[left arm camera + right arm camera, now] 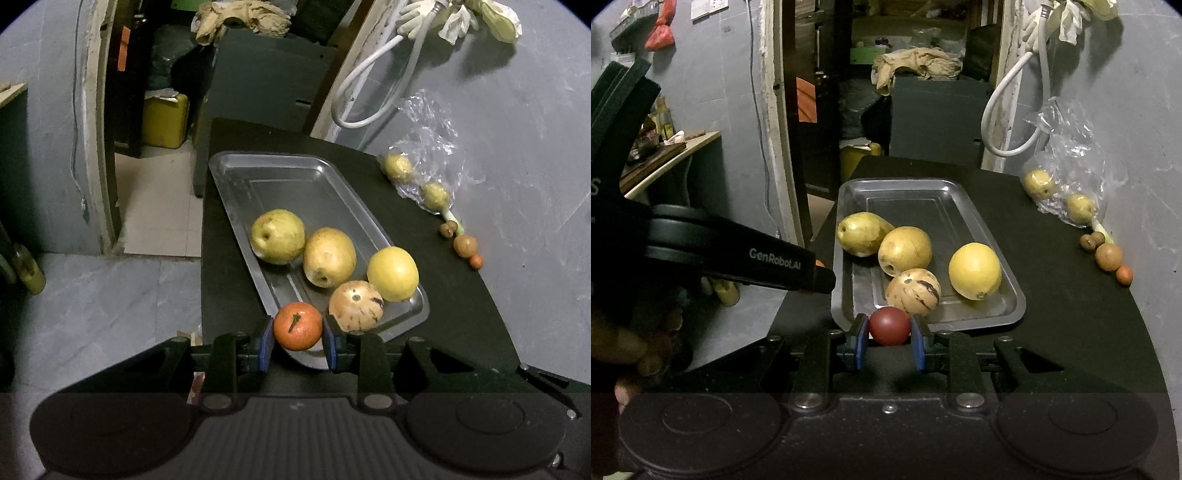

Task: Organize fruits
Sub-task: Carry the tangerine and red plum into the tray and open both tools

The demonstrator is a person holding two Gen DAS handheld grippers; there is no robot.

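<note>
Left hand-held gripper (297, 343) is clamped on an orange mandarin (297, 331), its blue pads (266, 345) pressed against both sides of the fruit, which hangs over the near left corner of the metal tray (280, 173). Right hand-held gripper (889, 341) grips a dark red round fruit (889, 326) between its blue pads (861, 343), just in front of the tray's near edge (960, 325). On the tray, which sits on the black table (1071, 314), lie two yellow-green pears (277, 236) (328, 256) touching each other, a yellow lemon-like fruit (393, 273) and a pale striped fruit (356, 305) just beyond each gripped fruit. At the table's right edge, a clear plastic bag (1067, 147) holds two small yellowish fruits (1038, 182), and a short row of small brown and orange fruits (1109, 257) lies nearer, well apart from both grippers.
</note>
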